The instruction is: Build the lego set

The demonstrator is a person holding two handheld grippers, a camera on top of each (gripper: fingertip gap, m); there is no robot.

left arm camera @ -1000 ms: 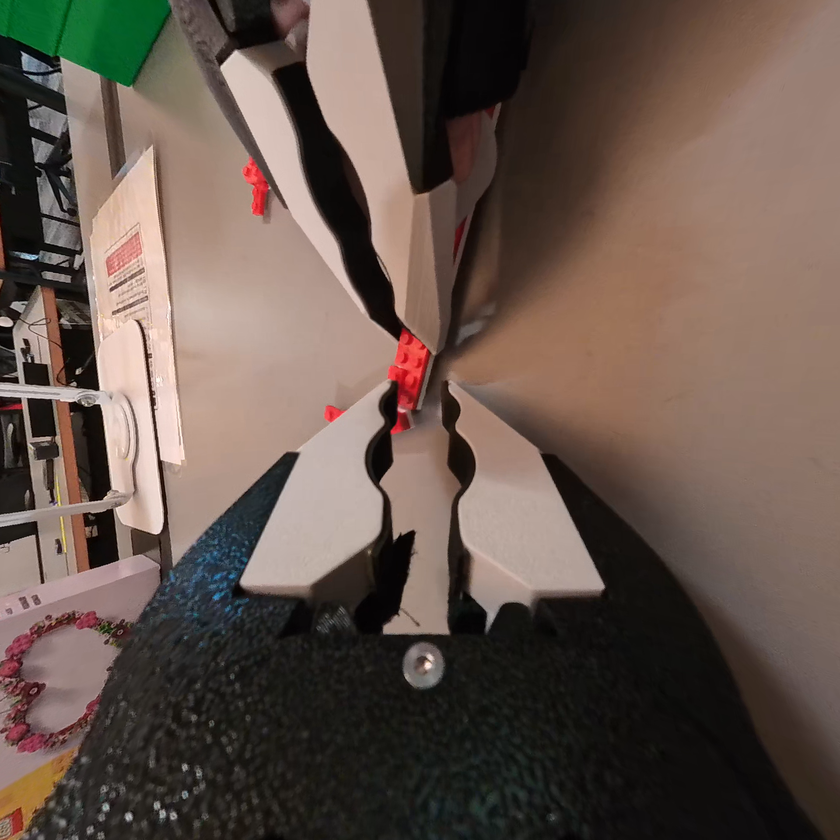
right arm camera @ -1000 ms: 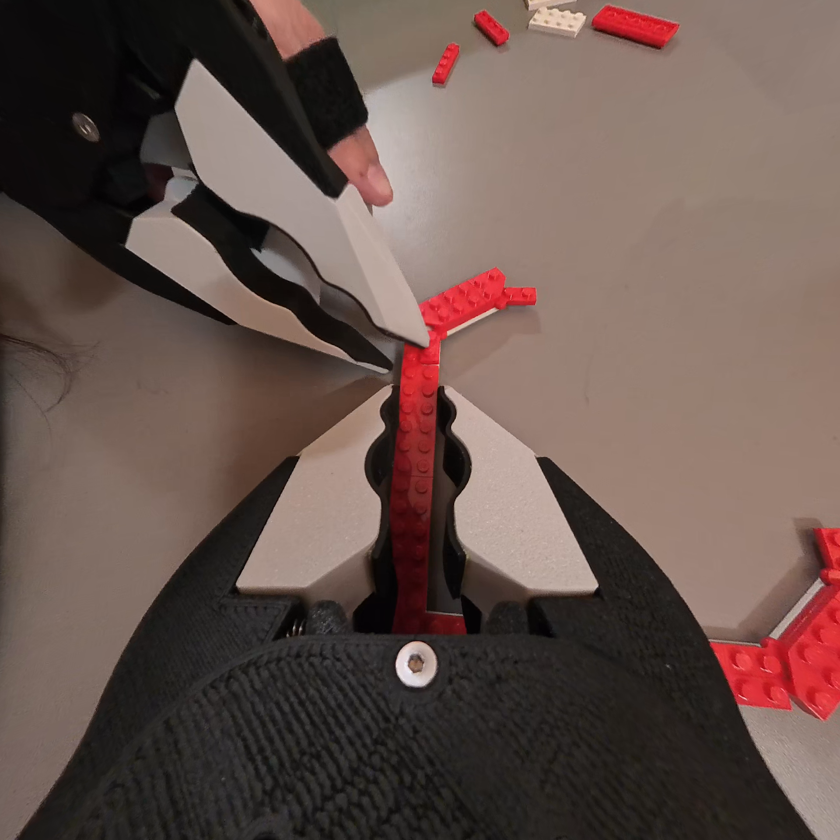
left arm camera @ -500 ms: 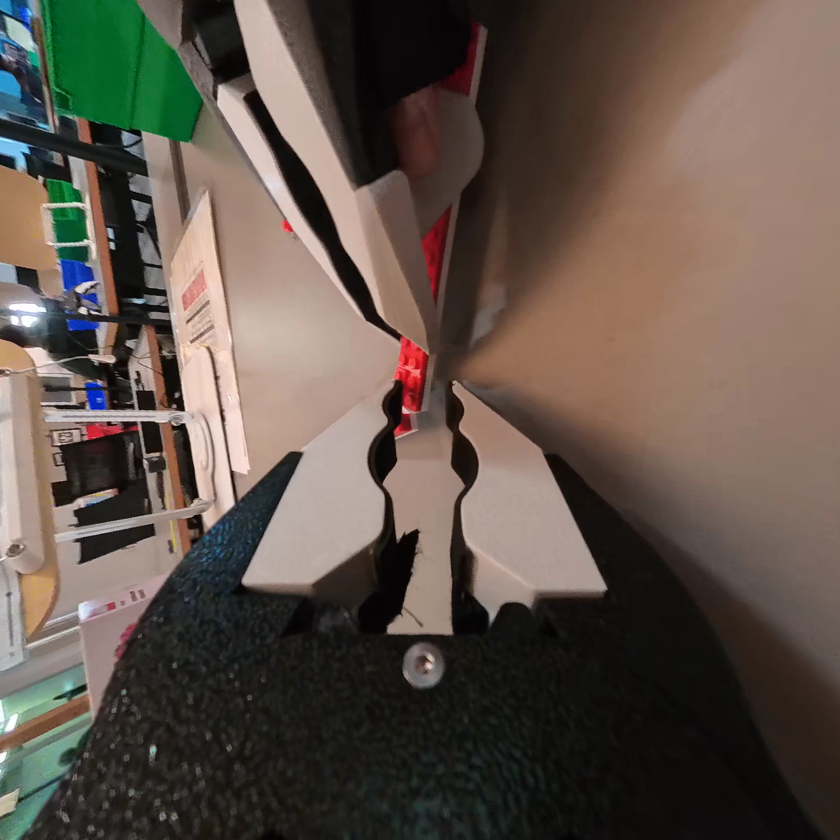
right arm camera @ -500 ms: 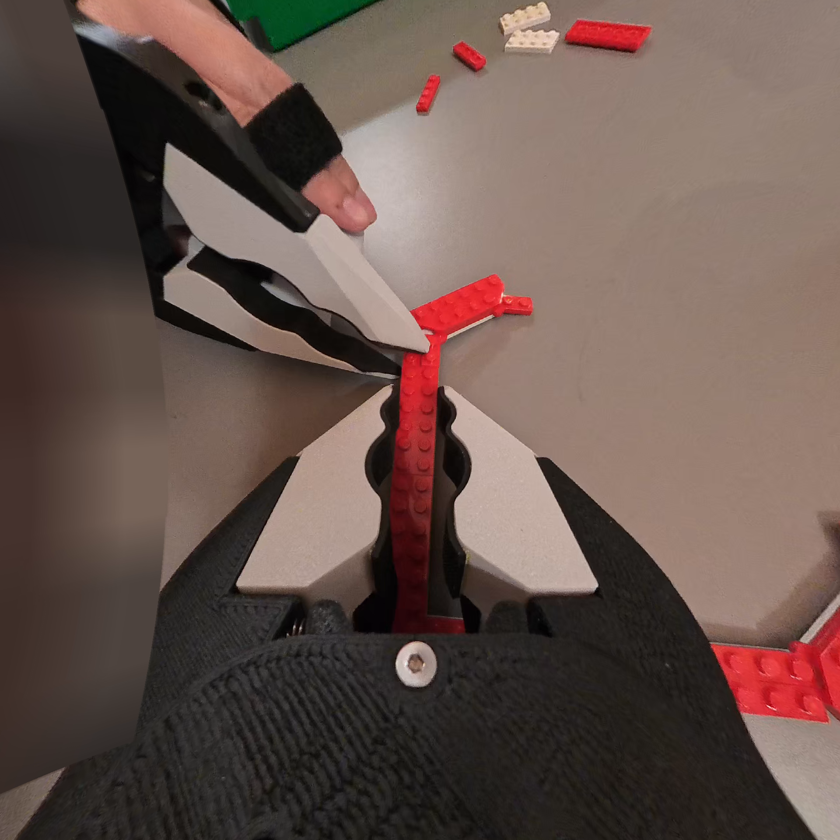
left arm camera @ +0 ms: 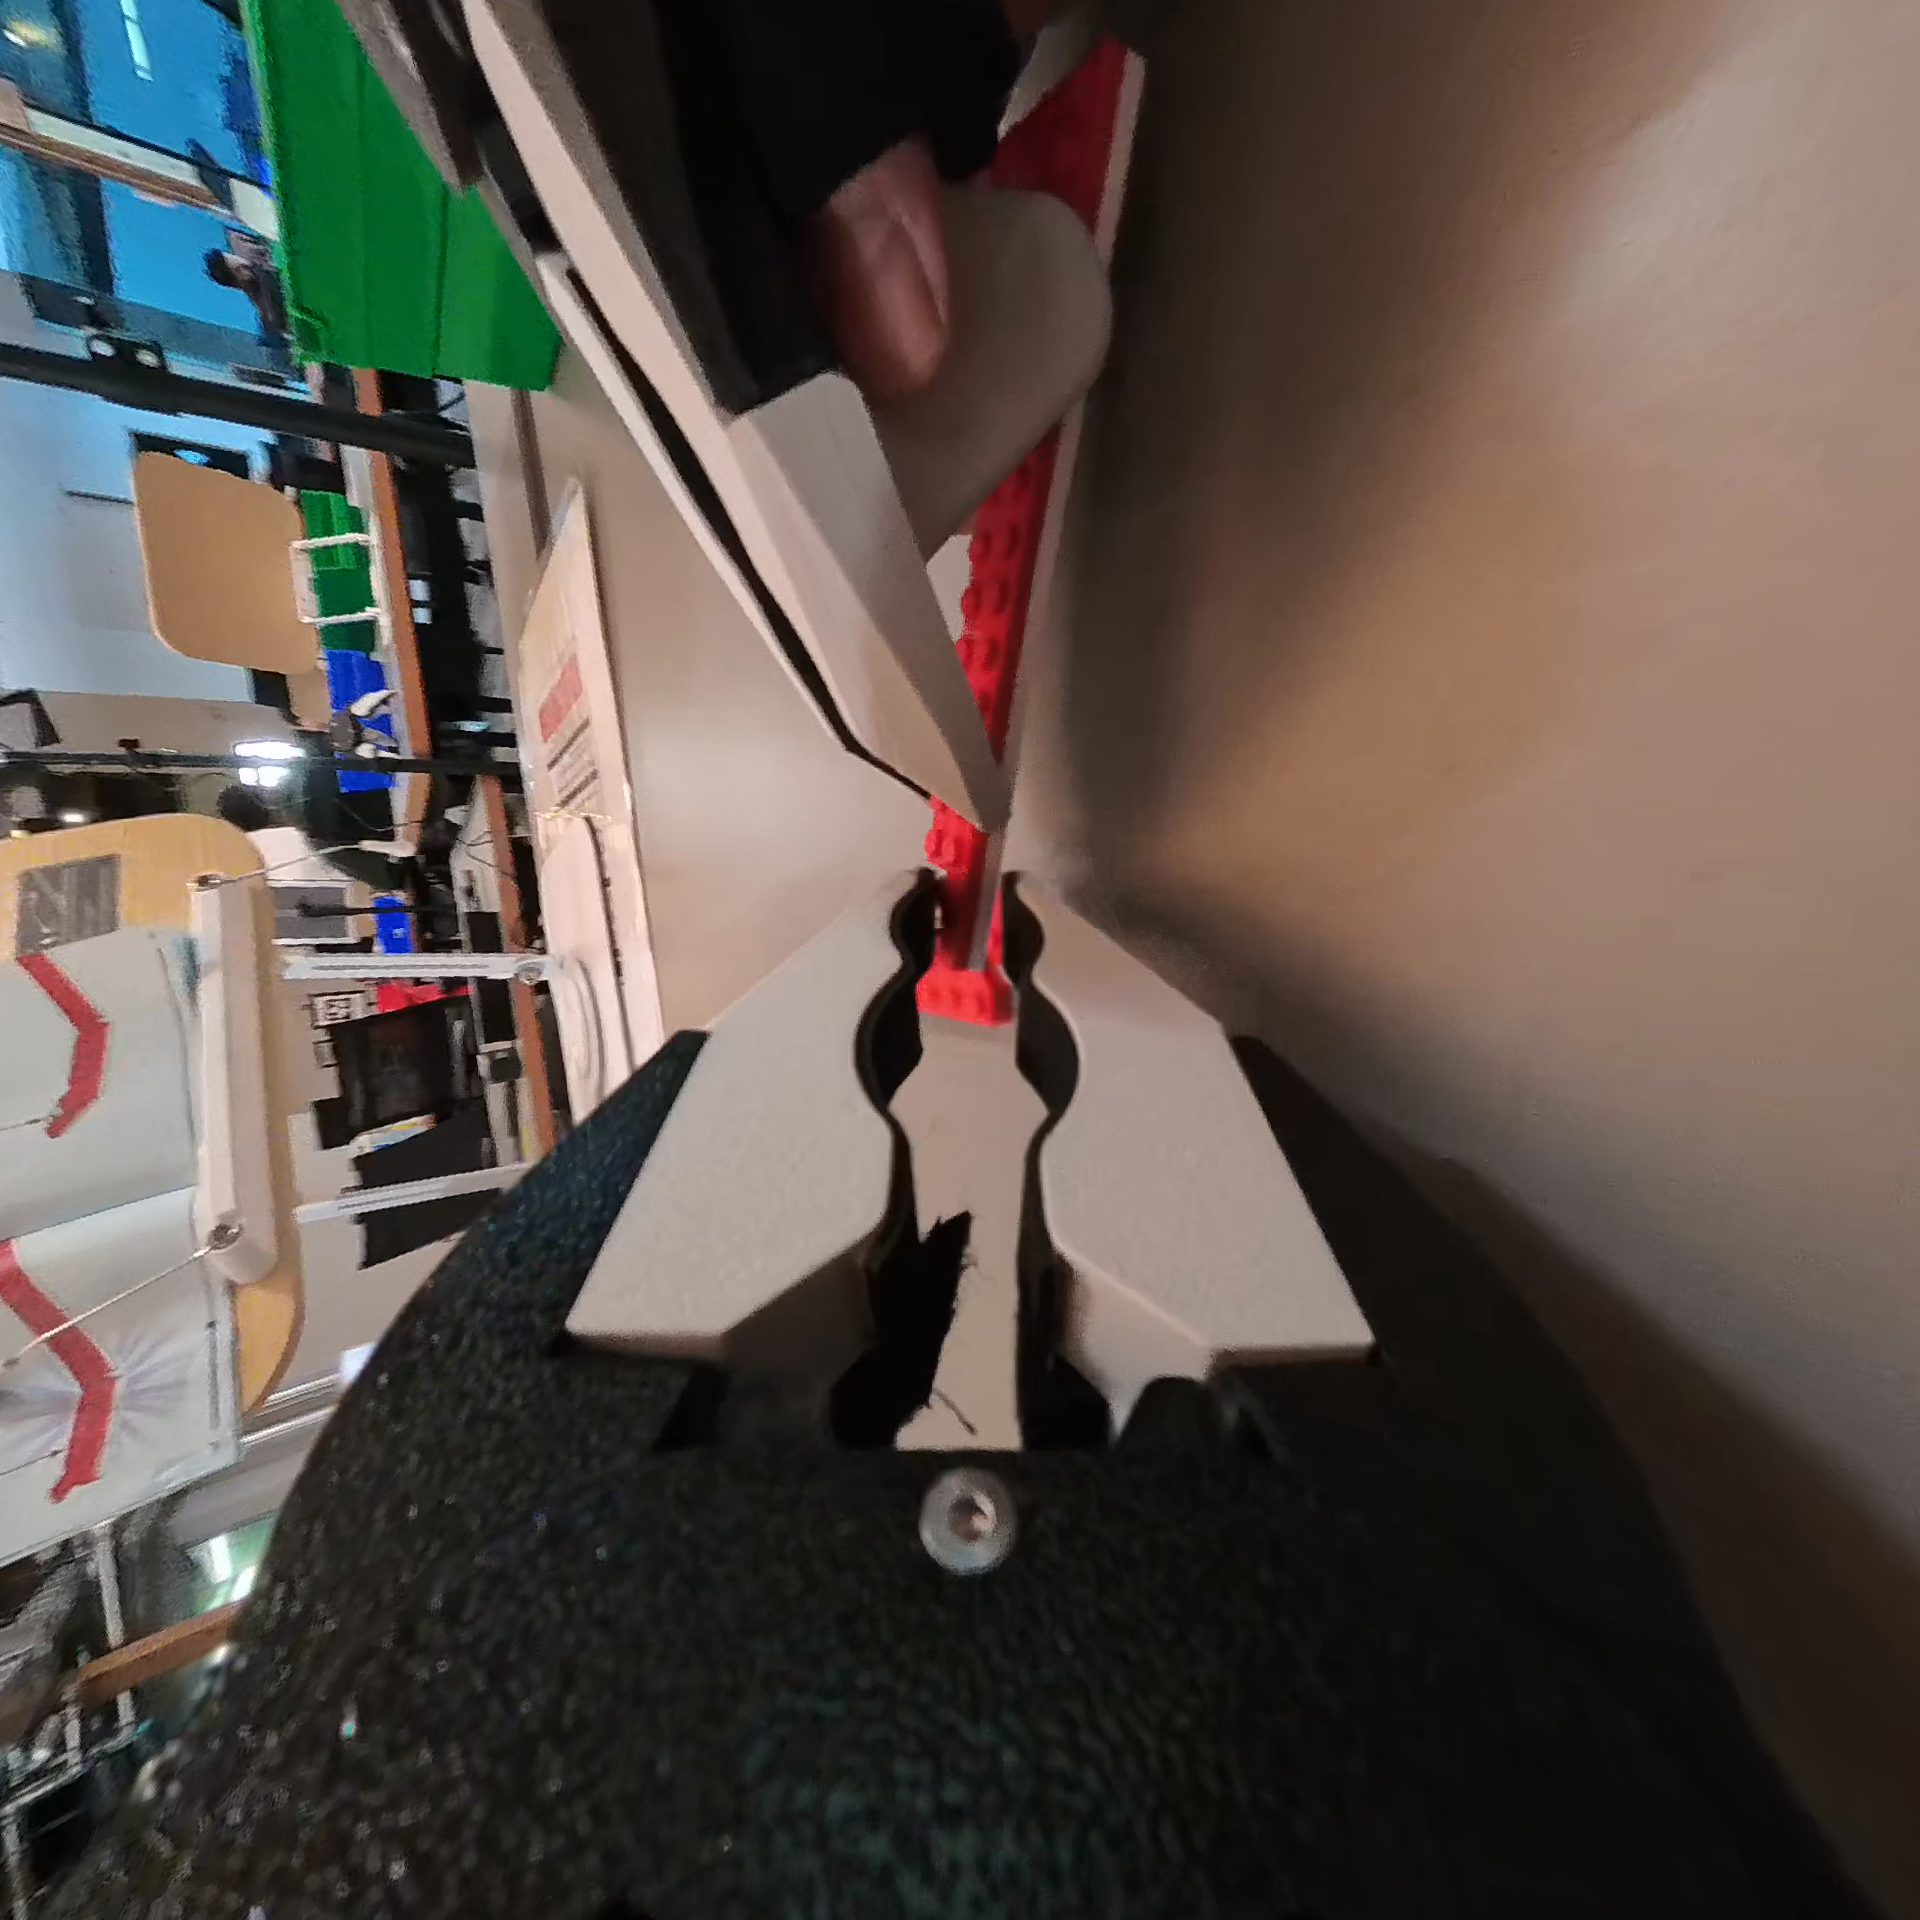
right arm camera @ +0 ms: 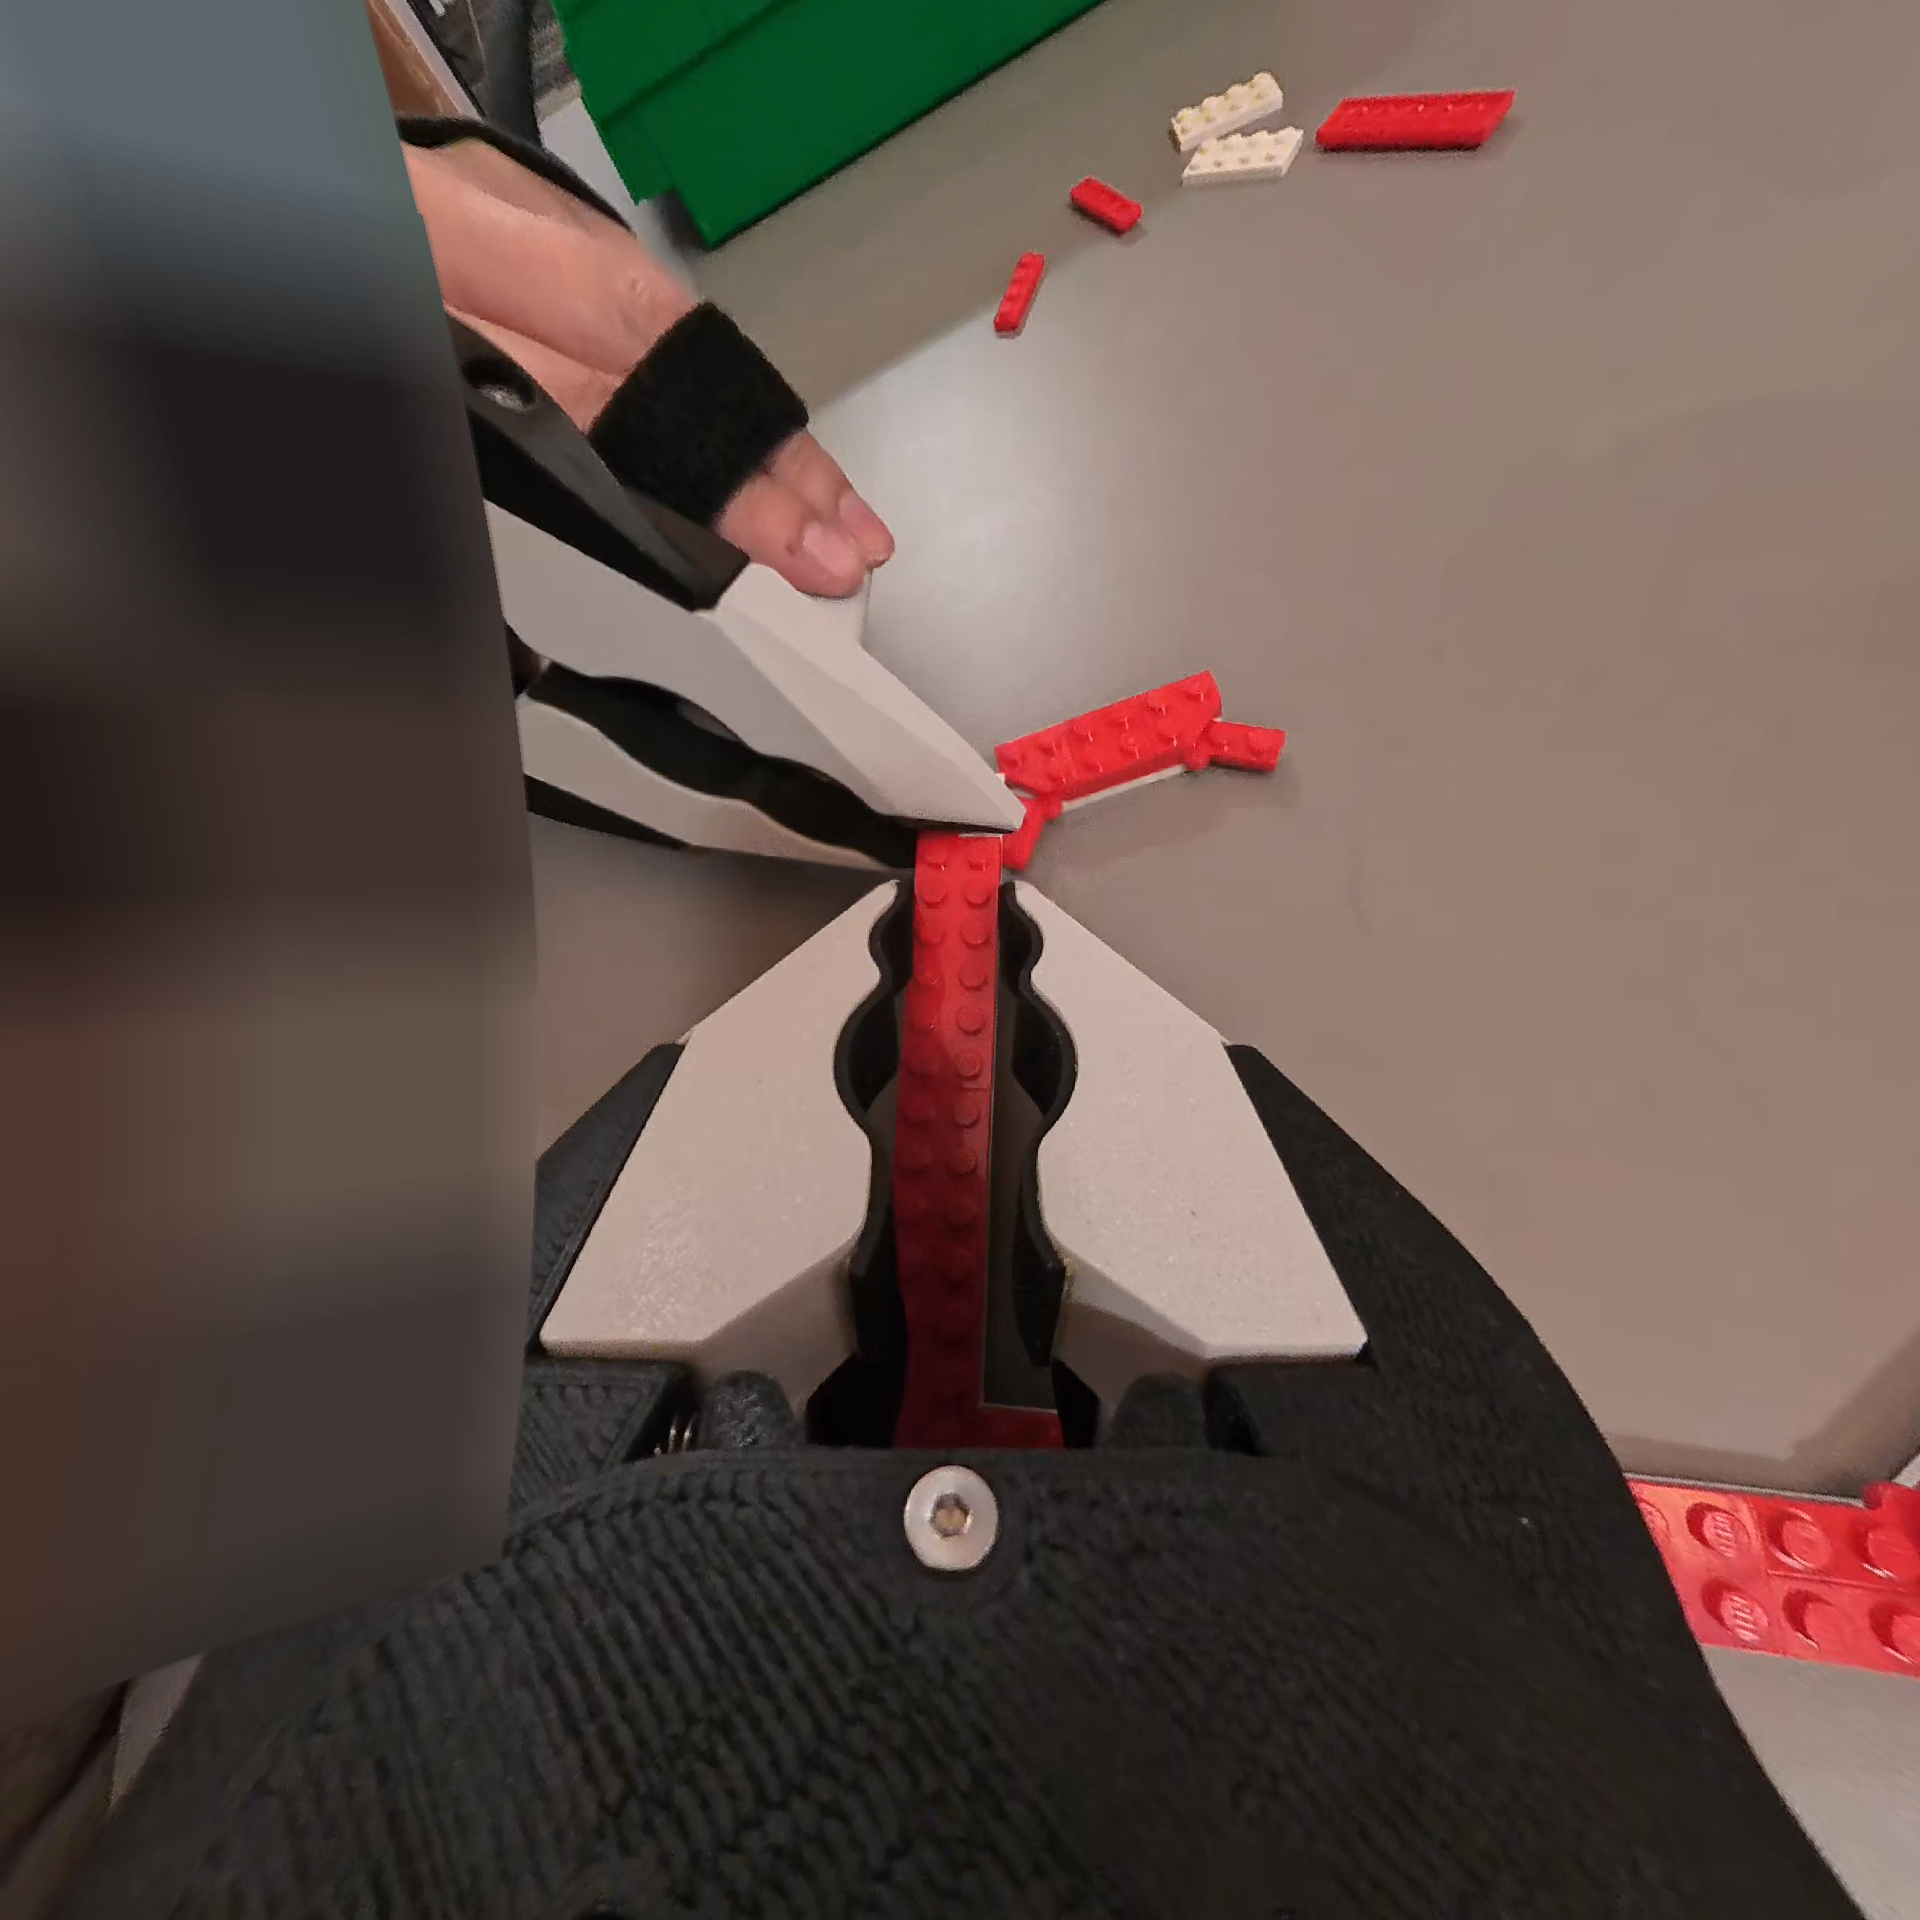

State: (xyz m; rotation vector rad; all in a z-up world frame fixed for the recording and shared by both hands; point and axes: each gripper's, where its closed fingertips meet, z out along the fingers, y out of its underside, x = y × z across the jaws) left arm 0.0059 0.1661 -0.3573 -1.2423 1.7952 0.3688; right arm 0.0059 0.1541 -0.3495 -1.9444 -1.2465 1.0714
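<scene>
A long red plate strip (right arm camera: 951, 1039) with a white layer under it runs between the fingers of my right gripper (right arm camera: 956, 894), which is shut on it. At its far end a small hinge piece joins it to a shorter red angled segment (right arm camera: 1112, 727) lying on the grey table (right arm camera: 1455, 935). My left gripper (right arm camera: 997, 821) comes in from the left and its tips close on that far end of the strip. In the left wrist view the strip's end (left arm camera: 961, 966) sits between my left gripper's tips (left arm camera: 966, 888). The right gripper (left arm camera: 987, 816) meets it from above.
A green board (right arm camera: 790, 104) lies at the table's back. Near it are two white plates (right arm camera: 1236, 125), a red plate (right arm camera: 1413, 120) and two small red pieces (right arm camera: 1107, 203). Another red plate assembly (right arm camera: 1787, 1579) lies at the right front. A paper sheet (left arm camera: 566, 675) lies on the table's far side.
Both grippers keep their hold on the strip. Both views have tilted, showing more of the far table and the room. The angled segment now appears a little farther right of the left gripper's tips.
</scene>
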